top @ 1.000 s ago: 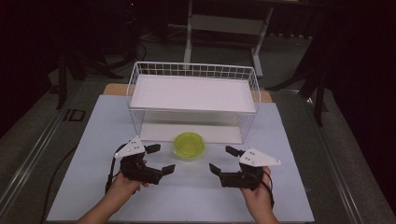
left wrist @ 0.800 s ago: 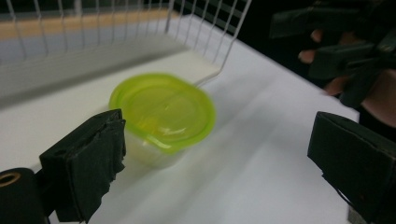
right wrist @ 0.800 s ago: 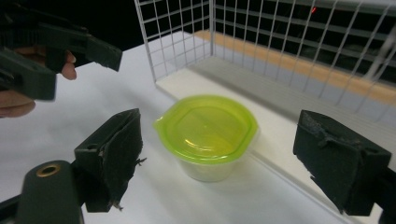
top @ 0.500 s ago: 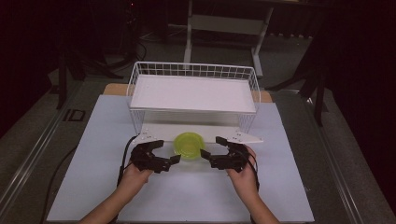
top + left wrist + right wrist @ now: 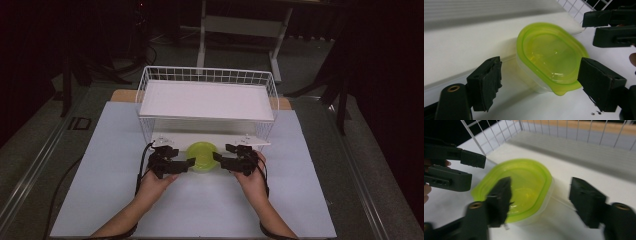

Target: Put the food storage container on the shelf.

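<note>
Both my hand-held grippers, left (image 5: 186, 165) and right (image 5: 218, 159), unclenched but closing at nine and three o'clock of the small clear plastic tub with lime-green lid (image 5: 202, 154) before the white wire basket (image 5: 207, 76); light, slippery, so I'd pinch its rim.

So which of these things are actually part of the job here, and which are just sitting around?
In use:
- lidded green container
- left tool, jaws open at its left side
- right tool, jaws open at its right side

Just there:
- white wire basket
- white table sheet
- desk frame behind
</note>
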`<act>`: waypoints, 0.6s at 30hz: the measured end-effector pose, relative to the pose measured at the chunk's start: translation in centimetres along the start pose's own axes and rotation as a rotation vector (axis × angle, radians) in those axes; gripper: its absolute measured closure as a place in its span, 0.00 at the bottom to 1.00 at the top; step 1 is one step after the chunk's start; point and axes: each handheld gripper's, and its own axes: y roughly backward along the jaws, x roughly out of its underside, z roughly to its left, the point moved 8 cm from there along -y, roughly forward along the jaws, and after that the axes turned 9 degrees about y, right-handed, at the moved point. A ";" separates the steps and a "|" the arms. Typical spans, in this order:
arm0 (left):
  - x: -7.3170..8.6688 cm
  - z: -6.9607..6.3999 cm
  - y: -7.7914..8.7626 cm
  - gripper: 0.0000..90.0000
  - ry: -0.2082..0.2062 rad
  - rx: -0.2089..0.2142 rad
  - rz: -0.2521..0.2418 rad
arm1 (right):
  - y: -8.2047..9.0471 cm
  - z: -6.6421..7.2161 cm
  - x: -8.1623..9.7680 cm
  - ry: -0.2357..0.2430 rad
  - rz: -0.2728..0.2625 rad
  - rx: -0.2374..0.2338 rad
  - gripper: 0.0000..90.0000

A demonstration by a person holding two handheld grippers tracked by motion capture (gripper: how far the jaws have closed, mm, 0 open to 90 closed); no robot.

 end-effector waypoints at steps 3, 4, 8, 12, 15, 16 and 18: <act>0.3 0.1 -0.4 0.29 0.024 0.000 0.015 | -0.4 -0.3 0.2 -0.005 0.017 0.001 0.45; 0.3 0.2 -0.5 0.30 0.033 -0.002 0.014 | -0.6 -0.4 0.2 -0.013 0.023 0.000 0.45; 0.4 0.4 -0.8 0.35 0.071 0.014 0.023 | -0.9 -0.4 0.4 -0.013 0.039 0.003 0.47; 0.4 0.4 -1.1 0.45 0.082 0.027 0.030 | -1.5 -0.7 0.9 -0.030 0.065 -0.003 0.49; 0.6 0.3 -1.3 0.54 0.094 0.048 0.039 | -1.7 -0.8 1.0 -0.044 0.067 -0.018 0.49; 0.6 0.3 -1.4 0.54 0.106 0.056 0.041 | -1.8 -0.8 1.0 -0.046 0.067 -0.017 0.49; 0.6 0.3 -1.3 0.57 0.110 0.069 0.036 | -1.8 -0.7 0.9 -0.056 0.070 -0.031 0.51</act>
